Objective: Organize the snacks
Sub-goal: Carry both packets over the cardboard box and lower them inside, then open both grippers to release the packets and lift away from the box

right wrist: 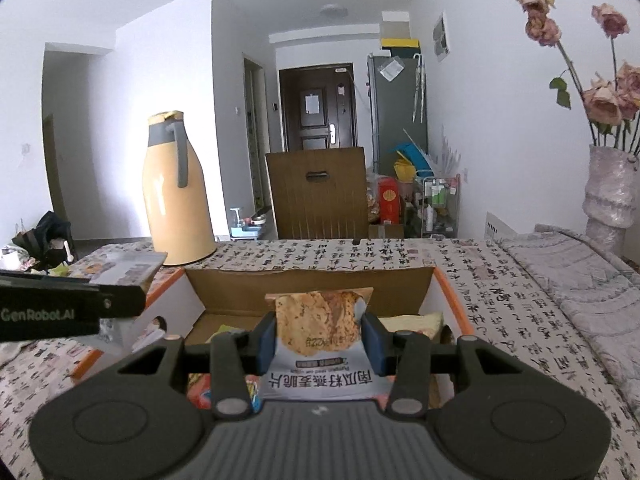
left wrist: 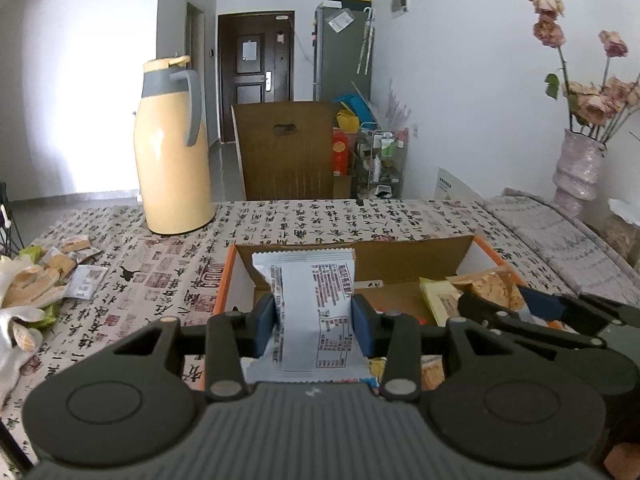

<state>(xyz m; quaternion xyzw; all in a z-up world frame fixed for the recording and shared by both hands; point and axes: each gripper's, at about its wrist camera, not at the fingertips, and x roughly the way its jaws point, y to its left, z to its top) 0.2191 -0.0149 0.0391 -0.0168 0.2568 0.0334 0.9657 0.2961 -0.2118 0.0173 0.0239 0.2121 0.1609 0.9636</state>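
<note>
Both grippers hang over the open cardboard box (right wrist: pixel 448 280) mid-table, left gripper (left wrist: pixel 312 314) clamped on a white packet (left wrist: pixel 310 300), right gripper (right wrist: pixel 319 338) pinching an oat-crisp packet (right wrist: pixel 320 320) (presumably for dropping in), loose snacks (left wrist: pixel 68 258) waiting at the table's left edge.

White walls (right wrist: pixel 500 120), dark door (left wrist: pixel 256 76), grey fridge (left wrist: pixel 344 56), wooden chair (right wrist: pixel 318 196)

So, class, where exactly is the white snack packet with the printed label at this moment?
In the left wrist view, the white snack packet is clamped in the left gripper, held above the open cardboard box.
</note>
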